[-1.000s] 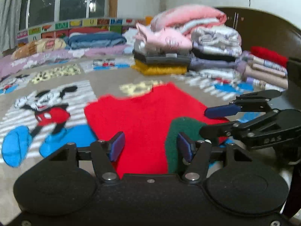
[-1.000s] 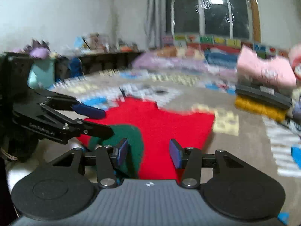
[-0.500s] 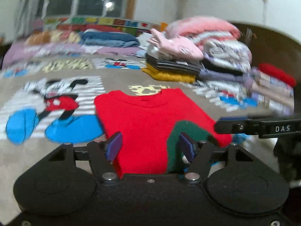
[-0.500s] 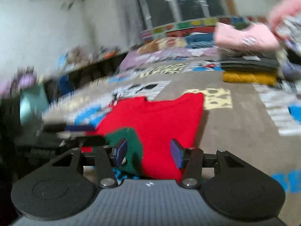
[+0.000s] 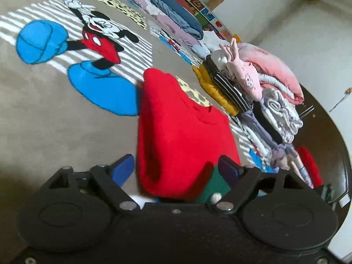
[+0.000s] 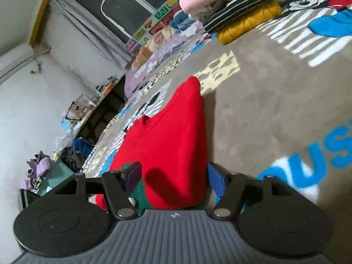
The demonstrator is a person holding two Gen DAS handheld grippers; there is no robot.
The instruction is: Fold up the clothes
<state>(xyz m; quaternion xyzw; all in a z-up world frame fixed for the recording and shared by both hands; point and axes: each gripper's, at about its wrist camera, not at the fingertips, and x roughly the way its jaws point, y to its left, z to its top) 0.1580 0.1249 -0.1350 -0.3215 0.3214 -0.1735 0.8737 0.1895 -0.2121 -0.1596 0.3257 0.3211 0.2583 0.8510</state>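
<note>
Both grippers have rolled sideways and closed in on the sweater (image 5: 184,136), left gripper (image 5: 176,167) and right gripper (image 6: 173,176) wide open astride its near hem on the rug (image 5: 55,110), nothing pinched yet; next, probably, clamp and fold away.

Black left gripper (image 5: 176,168), ribbed grey right gripper (image 6: 173,177), blue-padded fingers (image 5: 122,169), silver pivot screws.

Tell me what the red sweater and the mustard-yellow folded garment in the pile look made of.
Red sweater: apparently soft fleece or knit, matte with a fuzzy nap and no sheen. Mustard-yellow folded garment: seemingly quilted padded fabric, judging by its puffy stitched ridges; fibre unclear.
</note>
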